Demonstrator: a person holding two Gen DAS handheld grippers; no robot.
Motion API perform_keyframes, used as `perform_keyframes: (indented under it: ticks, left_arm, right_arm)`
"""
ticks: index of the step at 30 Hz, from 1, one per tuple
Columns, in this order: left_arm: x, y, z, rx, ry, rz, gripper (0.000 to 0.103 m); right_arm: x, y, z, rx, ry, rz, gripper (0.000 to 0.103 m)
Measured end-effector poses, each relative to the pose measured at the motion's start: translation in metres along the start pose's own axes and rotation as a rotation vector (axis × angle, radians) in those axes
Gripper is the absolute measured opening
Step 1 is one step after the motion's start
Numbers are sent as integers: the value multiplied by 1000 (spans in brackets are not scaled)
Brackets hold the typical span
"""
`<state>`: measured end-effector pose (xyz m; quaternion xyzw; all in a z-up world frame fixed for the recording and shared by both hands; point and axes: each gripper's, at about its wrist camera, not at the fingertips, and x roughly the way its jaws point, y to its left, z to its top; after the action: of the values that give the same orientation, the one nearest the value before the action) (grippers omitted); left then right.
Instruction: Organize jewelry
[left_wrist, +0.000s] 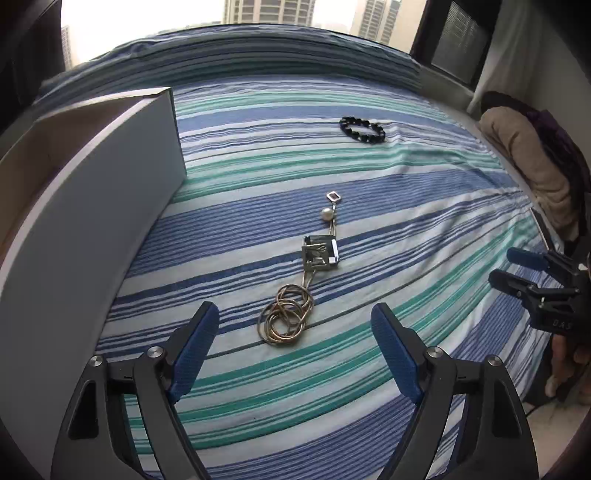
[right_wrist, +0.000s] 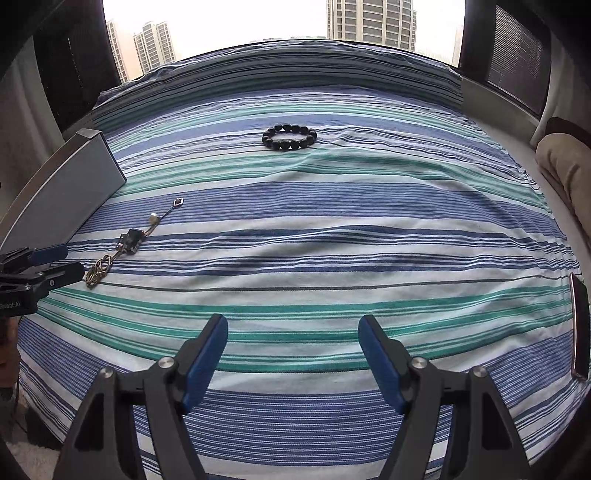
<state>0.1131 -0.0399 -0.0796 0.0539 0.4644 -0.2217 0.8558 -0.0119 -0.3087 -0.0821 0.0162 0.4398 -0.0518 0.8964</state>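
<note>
We see the necklace (left_wrist: 299, 277) lying lengthwise straight ahead of our spread, empty left hand-held gripper (left_wrist: 291, 350), the nearer 1.

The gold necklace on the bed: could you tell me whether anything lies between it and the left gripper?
Nothing visible does. The gold necklace lies on bare striped bedspread just ahead of the open left gripper. The white box stands off to the left, and the black bead bracelet lies farther back.

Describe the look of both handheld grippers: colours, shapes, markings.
Both match. The left gripper and the right gripper have black angular arms, round silver pivot bolts and blue textured finger pads. Seen from the side, each black body carries small pale lettering, too blurred to read. No cables show.
</note>
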Motion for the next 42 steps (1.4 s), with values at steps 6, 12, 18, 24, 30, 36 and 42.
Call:
perform_keyframes:
  ticks: [6,12,18,24,30,36,42]
  left_arm:
    - [6,-1,0,-16,-3,30,85]
    - [-13,9,-11,-74,-14,94,86]
    - [-26,16,-23,-124,-23,88,87]
    - [-37,29,-34,-145,-21,117,87]
    - [-37,45,-42,-195,-13,125,87]
    - [-38,38,-47,-183,-7,115,87]
    - [-41,25,-54,-150,9,116,87]
  right_arm:
    - [-5,6,3,-18,29,50,75]
    - [-15,-2,61,-128,48,221,75]
    - [44,-1,168,-288,49,222,75]
    - [135,25,213,-446,138,140,47]
    - [164,29,215,-468,189,179,21]
    - [122,33,167,-499,273,264,12]
    - [53,46,58,-527,379,350,13]
